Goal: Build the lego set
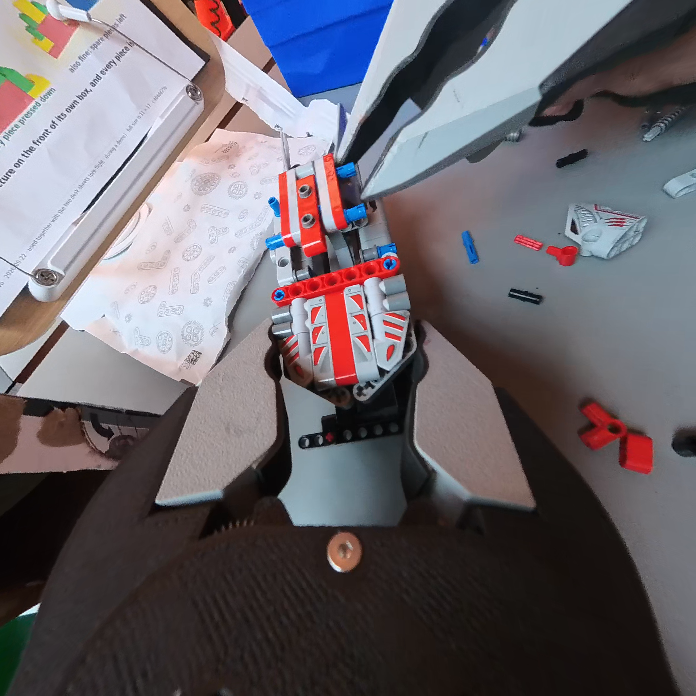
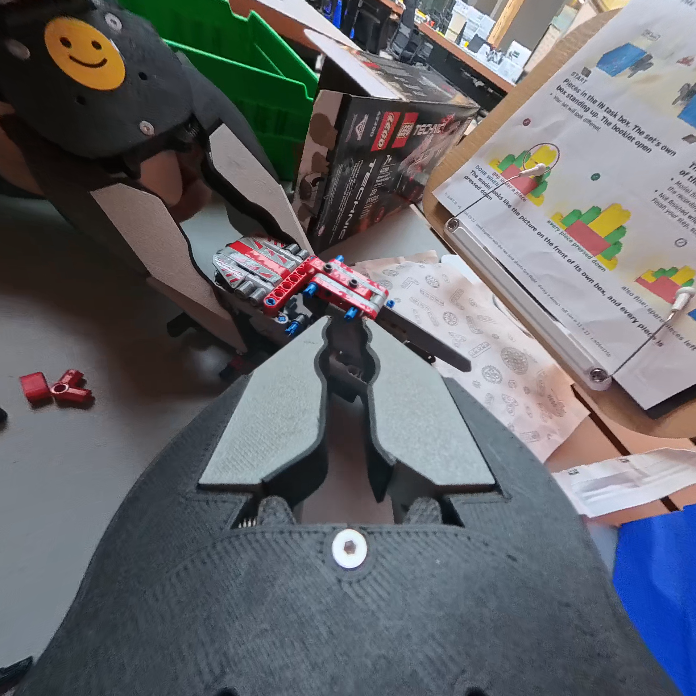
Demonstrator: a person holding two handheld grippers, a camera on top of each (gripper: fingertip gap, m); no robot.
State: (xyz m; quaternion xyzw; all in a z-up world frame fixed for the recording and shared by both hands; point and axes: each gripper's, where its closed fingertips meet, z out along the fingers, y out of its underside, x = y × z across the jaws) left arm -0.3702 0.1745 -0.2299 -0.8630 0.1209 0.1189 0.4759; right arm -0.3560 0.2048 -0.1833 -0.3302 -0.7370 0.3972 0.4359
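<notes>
Red-and-grey Lego Technic model (image 1: 339,278) held above grey tabletop (image 1: 527,339); left gripper (image 1: 344,339) clamped on its striped front end; right gripper (image 2: 346,324) closed on dark part at its rear; loose red connector (image 1: 617,437) on tabletop nearby

A green bin (image 2: 241,71) stands far left; a blue bin (image 1: 320,41), perhaps plastic, sits far off.
</notes>
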